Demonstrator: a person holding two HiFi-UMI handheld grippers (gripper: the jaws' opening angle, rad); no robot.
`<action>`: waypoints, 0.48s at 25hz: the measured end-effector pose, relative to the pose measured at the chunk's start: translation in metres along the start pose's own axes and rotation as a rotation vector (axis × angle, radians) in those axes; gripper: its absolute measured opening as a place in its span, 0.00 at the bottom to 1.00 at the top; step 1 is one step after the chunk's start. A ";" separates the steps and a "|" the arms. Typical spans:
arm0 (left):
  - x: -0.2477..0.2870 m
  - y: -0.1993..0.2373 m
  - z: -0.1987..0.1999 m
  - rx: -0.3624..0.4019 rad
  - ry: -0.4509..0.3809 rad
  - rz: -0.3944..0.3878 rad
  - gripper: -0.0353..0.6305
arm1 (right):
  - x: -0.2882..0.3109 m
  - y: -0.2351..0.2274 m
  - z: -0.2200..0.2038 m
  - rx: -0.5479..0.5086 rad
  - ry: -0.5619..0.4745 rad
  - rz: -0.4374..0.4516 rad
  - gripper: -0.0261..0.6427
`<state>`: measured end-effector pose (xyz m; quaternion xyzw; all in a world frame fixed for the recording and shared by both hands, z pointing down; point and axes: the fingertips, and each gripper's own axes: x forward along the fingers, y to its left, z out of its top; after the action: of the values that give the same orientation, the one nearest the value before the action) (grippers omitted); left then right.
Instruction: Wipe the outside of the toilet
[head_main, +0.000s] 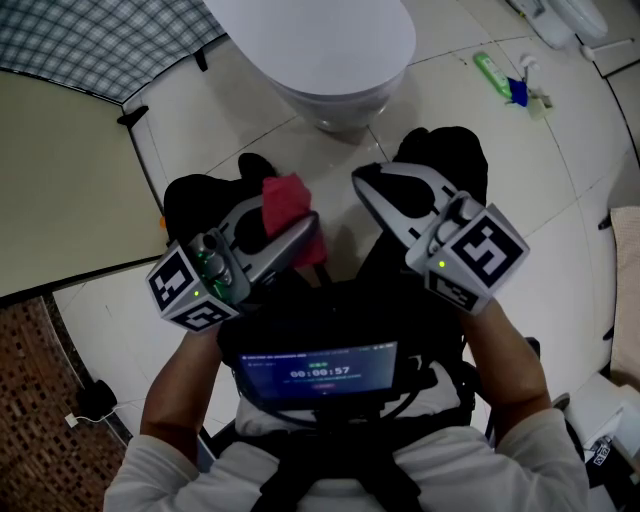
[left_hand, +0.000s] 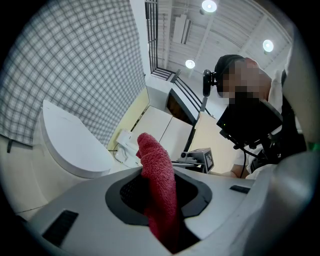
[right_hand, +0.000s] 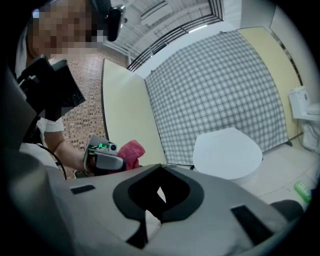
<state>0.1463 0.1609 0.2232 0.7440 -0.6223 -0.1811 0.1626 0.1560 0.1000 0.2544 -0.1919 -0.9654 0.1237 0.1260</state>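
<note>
Toilet (head_main: 312, 42): smooth, white, oval-topped

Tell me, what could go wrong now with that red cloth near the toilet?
The red cloth is only pinched as a narrow strip in the left gripper, so it might slip out once pressed against the toilet. The green bottle lying on the floor beside the toilet could get knocked when that side is wiped.
</note>
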 end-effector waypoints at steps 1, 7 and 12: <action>0.000 0.000 -0.001 -0.002 0.003 0.000 0.19 | 0.000 0.000 0.000 0.000 0.000 0.000 0.04; 0.000 0.001 -0.001 -0.004 0.005 0.002 0.19 | 0.000 0.000 0.001 -0.001 0.001 -0.001 0.04; 0.000 0.001 -0.001 -0.007 0.004 0.002 0.19 | 0.001 0.000 0.000 -0.005 0.004 -0.004 0.04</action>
<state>0.1457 0.1607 0.2248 0.7430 -0.6223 -0.1818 0.1665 0.1554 0.1005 0.2549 -0.1904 -0.9659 0.1206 0.1277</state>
